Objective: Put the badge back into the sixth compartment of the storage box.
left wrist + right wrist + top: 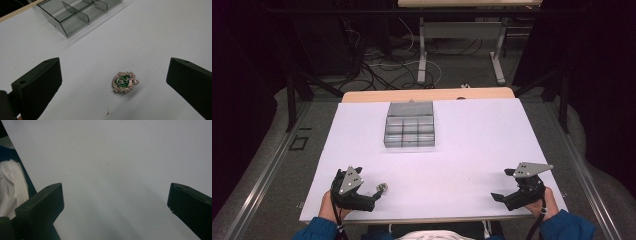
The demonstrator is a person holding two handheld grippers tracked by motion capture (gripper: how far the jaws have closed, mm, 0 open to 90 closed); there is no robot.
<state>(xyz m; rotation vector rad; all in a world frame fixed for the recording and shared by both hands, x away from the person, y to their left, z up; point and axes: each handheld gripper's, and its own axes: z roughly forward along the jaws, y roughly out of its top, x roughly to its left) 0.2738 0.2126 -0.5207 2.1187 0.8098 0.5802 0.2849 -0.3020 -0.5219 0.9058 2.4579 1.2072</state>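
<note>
Tongs at rest over a white tabletop, both pairs released, with a crest pin lying between the left pair's jaws.

Left tongs (373,189) sit near the tabletop's (472,145) front left edge, jaws spread wide and gripping nothing; in the left gripper view (113,82) the crest pin (124,82), a silver-toned shield with green enamel and a coiled serpent, lies flat on the white surface between the two jaws, touching neither. From above the pin (382,187) appears just beside the jaw tips. Beyond it, toward the far middle, stands a clear compartmented organiser box (410,125), its dividers visible (75,15). Right tongs (507,185) rest near the front right edge, well apart from the pin, jaws likewise spread over bare surface (115,200).
</note>
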